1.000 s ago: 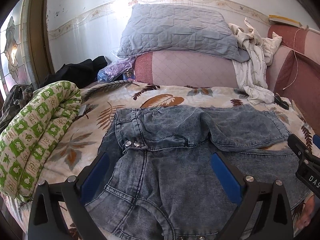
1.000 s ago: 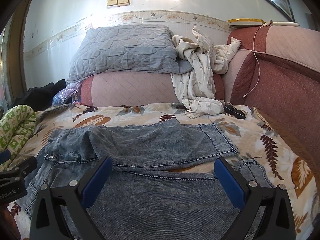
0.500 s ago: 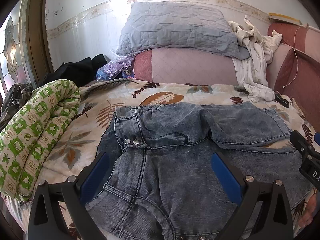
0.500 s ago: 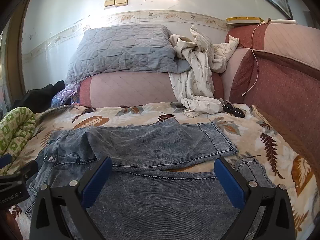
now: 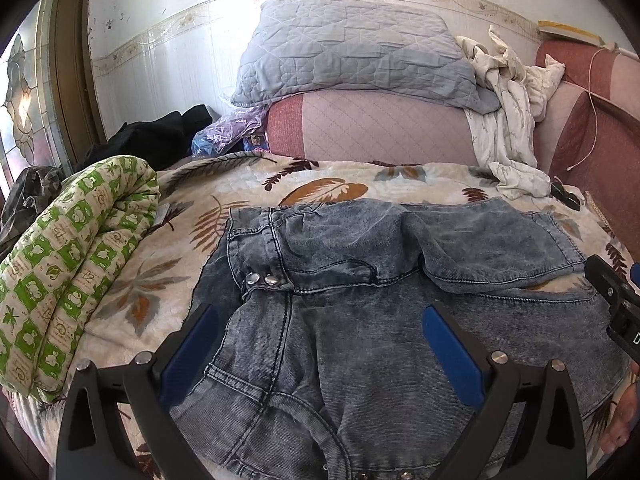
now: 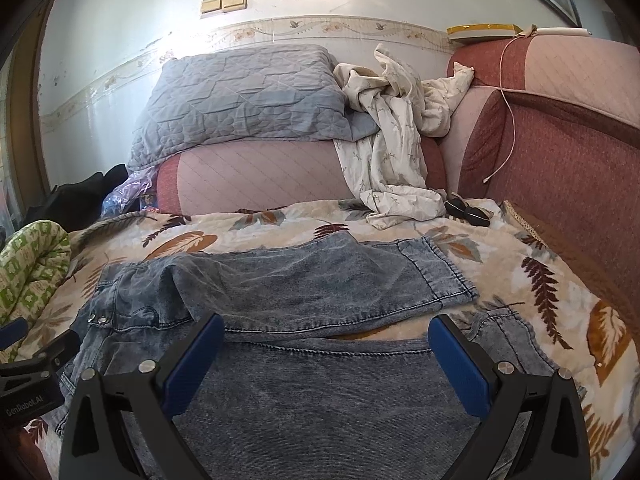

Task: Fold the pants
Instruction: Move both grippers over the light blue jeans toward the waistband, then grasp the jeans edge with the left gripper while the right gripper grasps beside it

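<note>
Pants (image 5: 360, 320) lie spread on the bed (image 5: 328, 176), denim, waistband w/ two metal snaps (image 5: 262, 279) toward 9 o'clock, leg hems toward 3. Long axis runs 9-to-3 across both views. Far leg (image 6: 320, 280) lies flat at 12 of the near leg, a strip of bed cover showing between them on the hem side.

Left hand-held gripper (image 5: 320, 336): jaws wide, nothing held, hovering over waist/seat area; cloth extends to 12 o'clock of it. Right hand-held gripper (image 6: 326, 354): jaws wide, nothing held, over near leg, hem end.

Judgement: left is nearer waistband, right nearer hems; next move likely a grab on the near edge, one end each, to carry it toward 12 over the far leg.

View diffs: left wrist shows snaps close up, near pocket seam, green roll (image 5: 72, 264) at 9. Right wrist shows far hem edge (image 6: 452, 276), sunglasses (image 6: 466, 210) at 1 — barely visible in the left view.
</note>
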{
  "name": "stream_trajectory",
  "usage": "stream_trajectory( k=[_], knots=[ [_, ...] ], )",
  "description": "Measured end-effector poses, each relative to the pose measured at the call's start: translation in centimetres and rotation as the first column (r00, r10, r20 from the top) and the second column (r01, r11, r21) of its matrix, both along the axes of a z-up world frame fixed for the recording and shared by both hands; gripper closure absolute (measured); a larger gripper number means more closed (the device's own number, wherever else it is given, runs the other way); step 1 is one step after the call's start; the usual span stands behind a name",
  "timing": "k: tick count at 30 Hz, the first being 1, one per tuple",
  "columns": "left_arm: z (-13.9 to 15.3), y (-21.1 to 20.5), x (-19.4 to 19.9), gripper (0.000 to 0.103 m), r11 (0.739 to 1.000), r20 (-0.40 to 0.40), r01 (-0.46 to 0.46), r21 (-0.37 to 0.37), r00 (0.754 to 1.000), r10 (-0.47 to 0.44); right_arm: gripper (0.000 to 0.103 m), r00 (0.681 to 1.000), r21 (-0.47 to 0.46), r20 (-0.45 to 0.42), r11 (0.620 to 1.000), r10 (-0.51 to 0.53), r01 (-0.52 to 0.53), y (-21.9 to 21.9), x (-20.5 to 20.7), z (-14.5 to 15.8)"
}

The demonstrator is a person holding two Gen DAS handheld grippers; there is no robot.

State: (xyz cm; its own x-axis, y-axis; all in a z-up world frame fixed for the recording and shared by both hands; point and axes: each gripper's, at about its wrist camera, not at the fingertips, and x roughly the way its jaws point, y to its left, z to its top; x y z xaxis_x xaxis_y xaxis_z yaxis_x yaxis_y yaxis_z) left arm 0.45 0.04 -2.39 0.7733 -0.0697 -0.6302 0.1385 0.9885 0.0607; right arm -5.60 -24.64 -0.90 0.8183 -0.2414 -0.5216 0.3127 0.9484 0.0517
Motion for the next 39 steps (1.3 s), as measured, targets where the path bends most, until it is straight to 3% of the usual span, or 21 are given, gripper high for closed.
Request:
stream_trajectory(
  k=[17,25,32,35,39],
  knots=[
    [-1.0,-0.3,0.9,0.002,1.0,-0.027,-0.002,0.028,1.0,0.002,0.0,1.0,0.045,-0.027,0.999,-0.009,0.011,-1.4,0.9,-1.2],
    [-2.3,-0.1,2.9,0.002,0.999,-0.085,-0.013,0.029,0.996,0.016,0.0,0.998,0.065,-0.037,0.997,-0.05,0.052,-3.8,1.3,-1.7],
    [-2.3,1.9,5.7,0.002,0.999,-0.134,-0.034,-0.001,0.99,0.033,0.0,0.992,0.154,-0.061,0.981,-0.106,0.115,-9.3,1.4,-1.6],
    [-1.4,4.4,8.3,0.002,0.996,-0.165,-0.072,-0.047,0.984,0.063,0.0,0.989,0.137,-0.088,0.982,-0.122,0.133,-12.9,2.9,-1.3],
    [-0.4,7.4,13.2,0.002,0.995,-0.178,-0.1,-0.004,0.979,0.098,0.0,0.982,0.096,-0.175,0.991,-0.071,0.089,-18.3,7.2,-1.2]
  ],
)
